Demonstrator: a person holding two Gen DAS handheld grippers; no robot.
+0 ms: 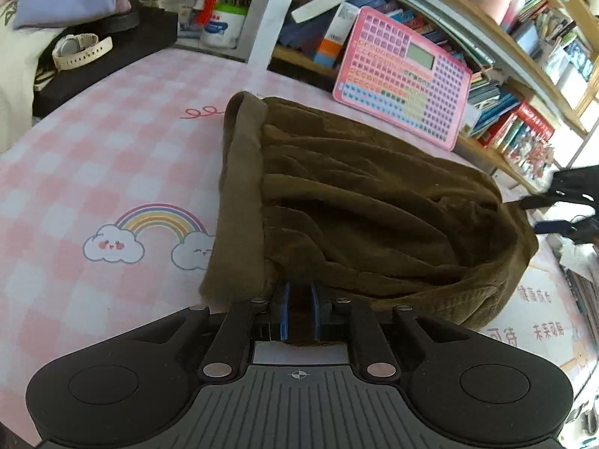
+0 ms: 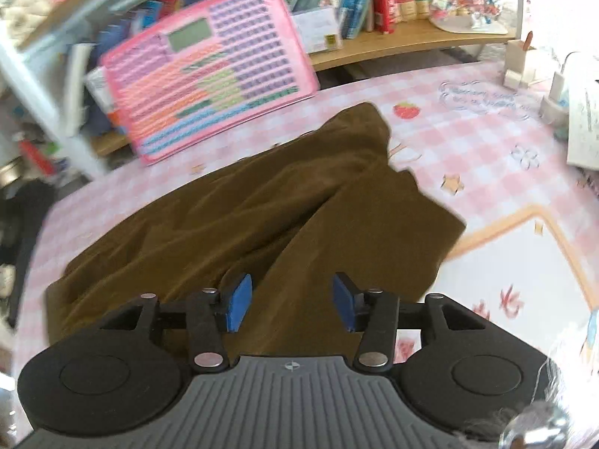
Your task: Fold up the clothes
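Observation:
A brown velvety garment (image 1: pixel 359 209) lies bunched on the pink checked tablecloth (image 1: pixel 93 157), with a flat band along its left side. My left gripper (image 1: pixel 299 308) is shut on the garment's near edge; brown cloth fills the narrow gap between its blue pads. In the right wrist view the same brown garment (image 2: pixel 262 209) spreads out below my right gripper (image 2: pixel 292 301), which is open with its blue pads well apart; the cloth lies under them and neither pad presses on it. The right gripper (image 1: pixel 561 202) also shows dark and blurred at the far right of the left wrist view.
A pink keyboard toy (image 1: pixel 404 75) leans against a low bookshelf (image 1: pixel 524 127) behind the garment. A black tray with a white watch (image 1: pixel 80 50) sits at the back left. Chargers and papers (image 2: pixel 561 89) stand at the table's far right.

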